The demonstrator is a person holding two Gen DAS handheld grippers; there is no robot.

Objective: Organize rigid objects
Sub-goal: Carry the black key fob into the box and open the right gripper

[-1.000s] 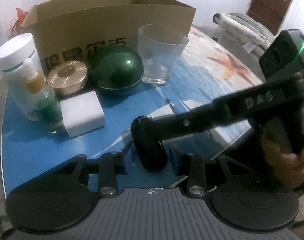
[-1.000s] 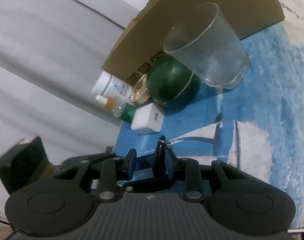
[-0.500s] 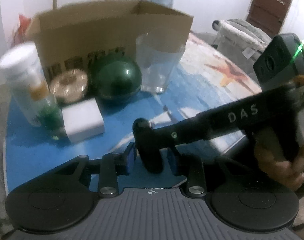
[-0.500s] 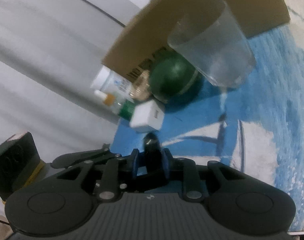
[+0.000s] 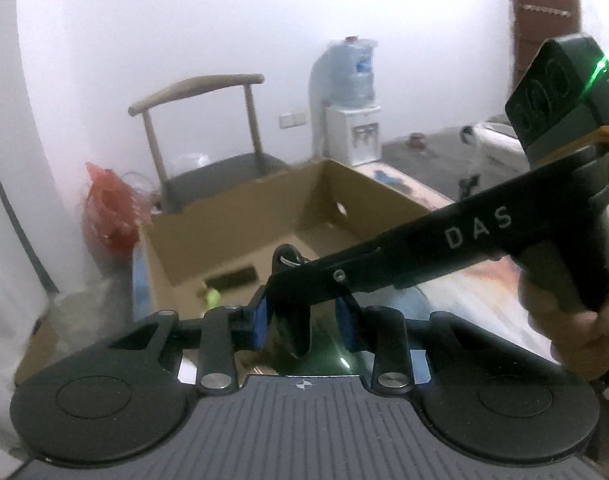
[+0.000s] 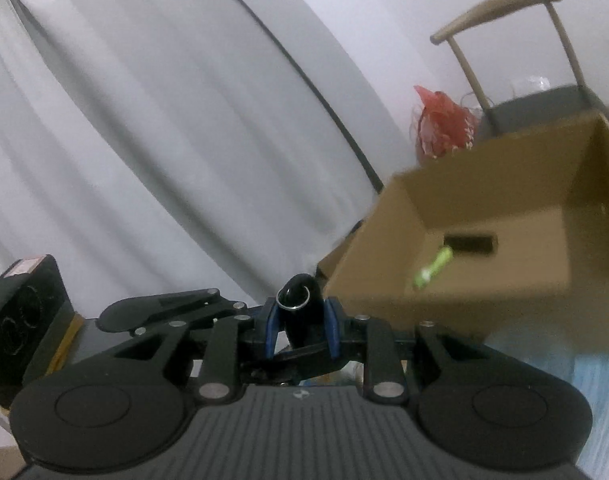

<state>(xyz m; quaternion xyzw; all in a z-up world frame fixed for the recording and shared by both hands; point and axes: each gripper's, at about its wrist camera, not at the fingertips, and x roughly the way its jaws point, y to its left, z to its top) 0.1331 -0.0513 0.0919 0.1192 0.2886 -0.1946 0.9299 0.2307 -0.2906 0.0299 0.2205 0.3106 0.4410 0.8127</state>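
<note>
Since the earlier frames both views have risen: the box (image 5: 240, 236) now shows its inside, holding a black bar (image 6: 470, 243) and green item (image 6: 432, 267). The right hand-held gripper (image 6: 300, 322) clamps the black bottle (image 6: 300, 312) near the box; the left hand-held gripper (image 5: 302, 322) stands open around it.

Glossy black capsule (image 6: 300, 312) upright, beside open cardboard box (image 6: 484, 280).

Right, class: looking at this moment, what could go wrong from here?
1. The glossy, rounded black capsule in the right hand-held gripper might slip before reaching the cardboard box.
2. The left hand-held gripper flanks it closely; the two could collide.
</note>
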